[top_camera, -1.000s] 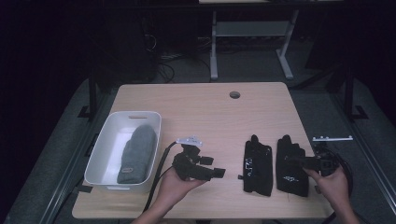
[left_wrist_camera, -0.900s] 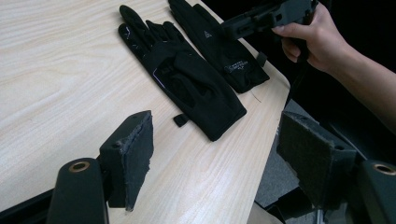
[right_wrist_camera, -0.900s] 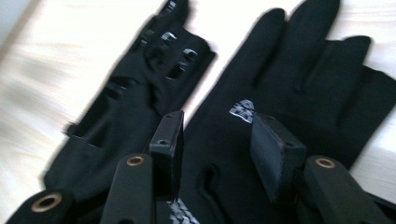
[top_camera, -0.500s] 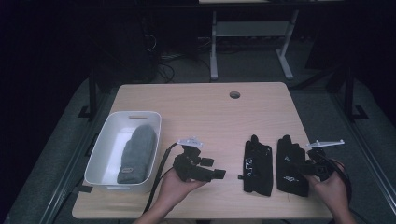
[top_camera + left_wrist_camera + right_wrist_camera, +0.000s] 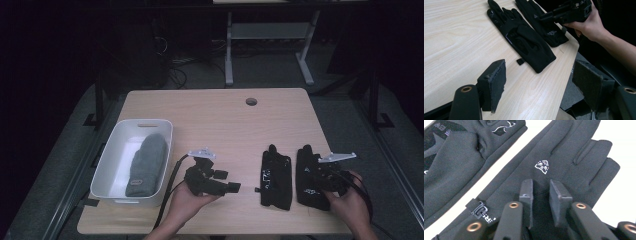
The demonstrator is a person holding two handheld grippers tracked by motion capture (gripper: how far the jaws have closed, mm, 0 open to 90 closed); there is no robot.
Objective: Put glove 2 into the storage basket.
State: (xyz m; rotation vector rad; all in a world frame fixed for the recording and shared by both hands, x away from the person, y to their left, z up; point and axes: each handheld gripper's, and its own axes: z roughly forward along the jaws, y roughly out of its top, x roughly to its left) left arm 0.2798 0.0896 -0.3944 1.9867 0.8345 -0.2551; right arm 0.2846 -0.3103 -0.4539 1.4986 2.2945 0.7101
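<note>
A: Near edge first: the right gripper (image 5: 320, 179) has just been closing its jaws over the right-hand glove (image 5: 564, 162), a narrow gap left, fabric bunched between the pads. Whether it's truly pinched, hard to tell.

B: So a pick-up looks close. And the left gripper (image 5: 227, 184)?

A: Jaws wide, nothing in them, hovering near the tabletop (image 5: 215, 115) edge.

B: Count?

A: Two black gloves, the second glove (image 5: 275, 177) just left. Farther left, one white bin (image 5: 112, 160) holding one grey beanie (image 5: 147, 162).
</note>
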